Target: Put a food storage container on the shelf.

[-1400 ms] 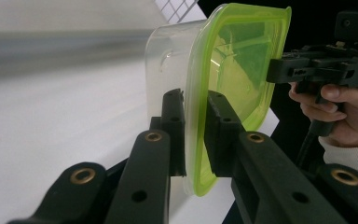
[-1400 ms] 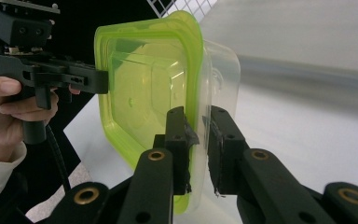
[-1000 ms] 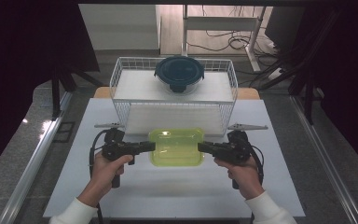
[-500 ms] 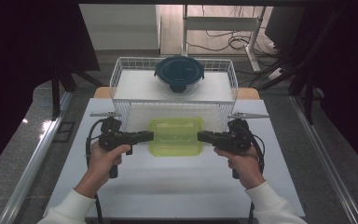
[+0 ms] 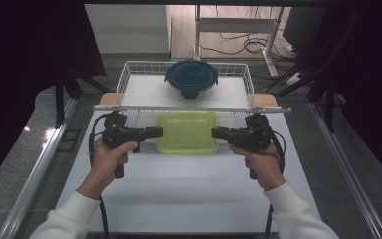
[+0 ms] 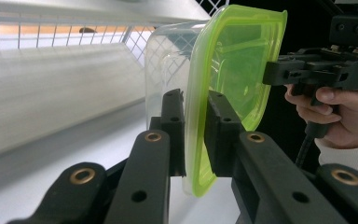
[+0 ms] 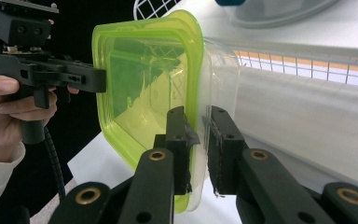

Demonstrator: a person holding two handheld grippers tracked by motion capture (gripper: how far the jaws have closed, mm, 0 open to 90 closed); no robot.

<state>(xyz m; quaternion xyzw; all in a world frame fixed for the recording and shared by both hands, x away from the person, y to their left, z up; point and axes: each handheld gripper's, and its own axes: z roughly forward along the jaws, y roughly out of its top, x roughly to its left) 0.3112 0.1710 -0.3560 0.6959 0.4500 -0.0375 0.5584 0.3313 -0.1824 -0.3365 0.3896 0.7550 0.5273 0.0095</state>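
Observation:
A clear rectangular container with a lime-green lid [image 5: 187,131] hangs above the white table, level with the front rail of the wire basket [image 5: 129,79]. My left gripper [image 5: 160,132] is shut on the lid's left rim, and my right gripper [image 5: 214,133] is shut on its right rim. In the left gripper view the black pads [image 6: 173,121] pinch the green lid rim [image 6: 196,140], with the far gripper [image 6: 307,70] at the opposite edge. The right gripper view has the pads [image 7: 179,135] clamped on the lid rim [image 7: 193,93] and the clear tub [image 7: 221,74] behind it.
A round glass container with a dark blue lid [image 5: 191,78] sits at the back of the basket. The basket's white liner [image 5: 144,92] lies in front of it. The white table top [image 5: 189,184] stretches toward the person. A metal rail [image 5: 40,164] runs along the left side.
Both grippers have risen with the green-lidded container held between them; it now sits higher and closer to the basket's front rail.

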